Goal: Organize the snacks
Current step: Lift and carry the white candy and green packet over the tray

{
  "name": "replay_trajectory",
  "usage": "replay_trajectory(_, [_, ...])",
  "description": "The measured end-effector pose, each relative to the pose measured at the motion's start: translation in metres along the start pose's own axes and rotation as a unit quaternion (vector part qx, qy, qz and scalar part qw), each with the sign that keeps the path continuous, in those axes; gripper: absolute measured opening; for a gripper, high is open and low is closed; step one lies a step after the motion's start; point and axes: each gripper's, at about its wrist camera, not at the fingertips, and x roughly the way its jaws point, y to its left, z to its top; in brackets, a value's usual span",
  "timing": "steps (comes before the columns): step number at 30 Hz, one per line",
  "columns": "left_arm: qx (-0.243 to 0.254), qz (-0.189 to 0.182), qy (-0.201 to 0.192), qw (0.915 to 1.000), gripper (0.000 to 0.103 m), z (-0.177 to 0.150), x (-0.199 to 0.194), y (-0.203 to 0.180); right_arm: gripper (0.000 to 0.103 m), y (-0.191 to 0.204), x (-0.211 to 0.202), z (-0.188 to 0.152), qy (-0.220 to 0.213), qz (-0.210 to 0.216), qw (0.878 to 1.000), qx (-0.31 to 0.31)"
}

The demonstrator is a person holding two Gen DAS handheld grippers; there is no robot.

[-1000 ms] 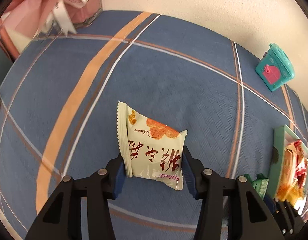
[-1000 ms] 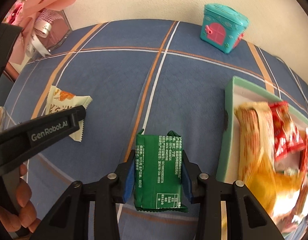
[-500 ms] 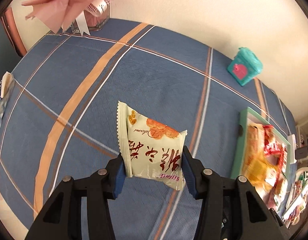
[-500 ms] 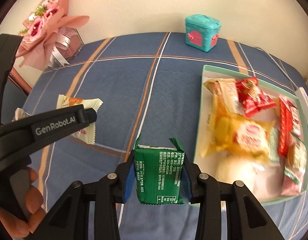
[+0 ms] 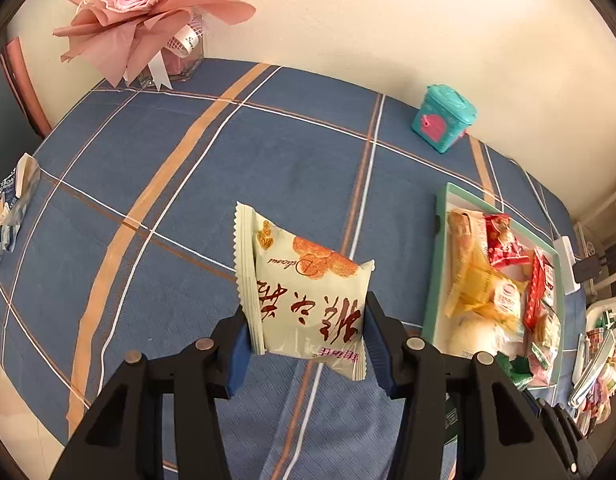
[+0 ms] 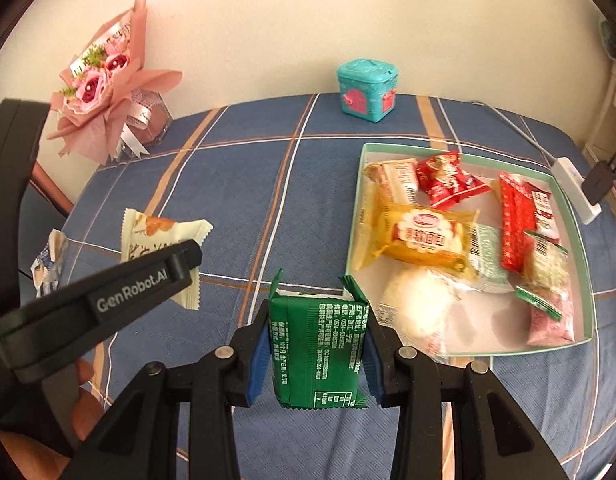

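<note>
Two snack packets hang above a blue plaid table (image 5: 292, 152) — each pinched in a hand-held gripper, both apparently bound for the tray. In the left wrist view the left gripper (image 5: 306, 338) sits at lower centre, its fingers (image 5: 237, 350) closed on the two sides of a cream cracker packet (image 5: 304, 300), which is held upright and clear of the cloth, printed face toward the camera. In the right wrist view the right gripper (image 6: 314, 354) likewise occupies lower centre, its fingers (image 6: 257, 354) clamped on the sides of a green packet (image 6: 318, 350) held on end, back label showing. Gripping by the side seams keeps each wrapper flat between the pads, which should let it drop cleanly when released. The mint-green tray (image 6: 580, 280), at the right of that view, already holds a heap of yellow, red and white wrapped snacks, with bare floor left near its lower edge — a likely landing spot for the green packet just beside it. At the far left lies a blue-and-white wrapper (image 6: 48, 260), still outside the tray. A pink bouquet (image 6: 104, 92) and a teal toy box (image 6: 368, 90) stand along the wall at the top, out of the working path.
</note>
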Motion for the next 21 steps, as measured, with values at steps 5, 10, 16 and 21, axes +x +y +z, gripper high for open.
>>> replay_trajectory(5, [0.008, 0.001, -0.004, 1.0, 0.052, -0.001, -0.001, -0.008, 0.042, -0.013, -0.004, 0.001, -0.005, -0.002, 1.0, 0.011])
replay_trajectory(10, [0.018, 0.007, 0.0, 0.9998, 0.052, -0.002, 0.004, -0.019, 0.042, -0.034, -0.008, 0.007, -0.014, -0.002, 0.999, 0.032])
replay_trajectory(16, [0.048, -0.017, 0.01, 0.9987, 0.052, -0.007, 0.011, -0.046, 0.042, -0.082, -0.013, 0.012, -0.026, -0.037, 0.995, 0.087])
replay_trajectory(21, [0.092, -0.043, 0.013, 0.9948, 0.052, -0.015, 0.013, -0.079, 0.042, -0.125, -0.017, 0.011, -0.029, -0.069, 0.988, 0.132])
